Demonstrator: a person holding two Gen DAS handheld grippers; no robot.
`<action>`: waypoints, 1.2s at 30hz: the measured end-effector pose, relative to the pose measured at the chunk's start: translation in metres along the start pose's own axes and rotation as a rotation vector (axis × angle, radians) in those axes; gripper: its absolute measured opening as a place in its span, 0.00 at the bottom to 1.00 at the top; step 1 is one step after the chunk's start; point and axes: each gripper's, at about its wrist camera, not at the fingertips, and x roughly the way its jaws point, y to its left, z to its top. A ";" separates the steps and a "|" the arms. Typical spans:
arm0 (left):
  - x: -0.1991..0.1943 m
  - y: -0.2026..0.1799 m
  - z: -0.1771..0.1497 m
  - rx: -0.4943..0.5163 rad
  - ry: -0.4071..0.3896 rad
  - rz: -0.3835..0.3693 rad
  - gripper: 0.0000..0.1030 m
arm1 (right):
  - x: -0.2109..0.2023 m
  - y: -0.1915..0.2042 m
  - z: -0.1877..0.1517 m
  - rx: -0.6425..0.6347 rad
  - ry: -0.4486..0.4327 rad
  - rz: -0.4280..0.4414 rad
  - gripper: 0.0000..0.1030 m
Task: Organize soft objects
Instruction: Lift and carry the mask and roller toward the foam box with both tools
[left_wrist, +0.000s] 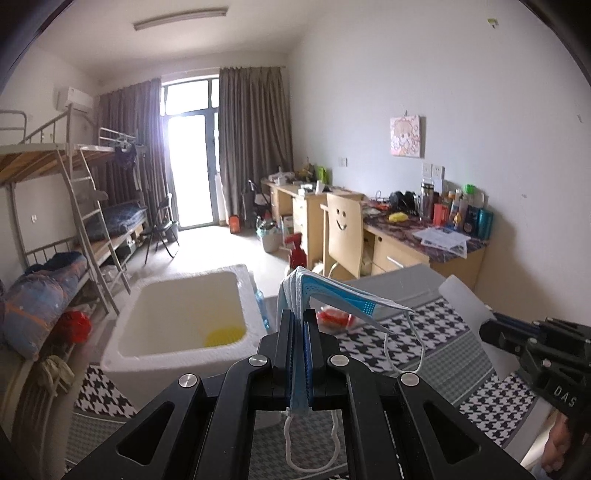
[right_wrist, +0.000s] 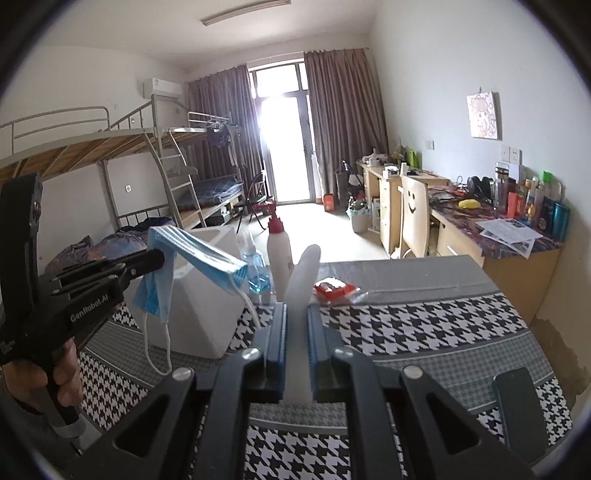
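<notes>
Left hand-held gripper (left_wrist: 298, 332) clamped on face masks (left_wrist: 328, 299), just right of foam box (left_wrist: 177, 317); right hand-held gripper (right_wrist: 296, 325) clamped on white sheet (right_wrist: 303, 280).

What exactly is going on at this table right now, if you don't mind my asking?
A person is sorting soft items with two handheld grippers. The left claw is shut on a blue face mask, held up in the air beside the white foam box. The right claw is shut on a white translucent sheet, also lifted over the houndstooth tablecloth. A red packet lies on the table, not yet picked up.
</notes>
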 end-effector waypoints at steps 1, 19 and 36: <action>-0.001 0.001 0.002 -0.001 -0.004 0.000 0.05 | 0.000 0.000 0.001 -0.004 -0.003 0.001 0.13; -0.006 0.023 0.027 -0.013 -0.062 0.066 0.05 | 0.009 0.018 0.024 -0.044 -0.027 0.061 0.13; 0.009 0.058 0.037 -0.048 -0.050 0.174 0.05 | 0.033 0.044 0.044 -0.089 -0.015 0.148 0.13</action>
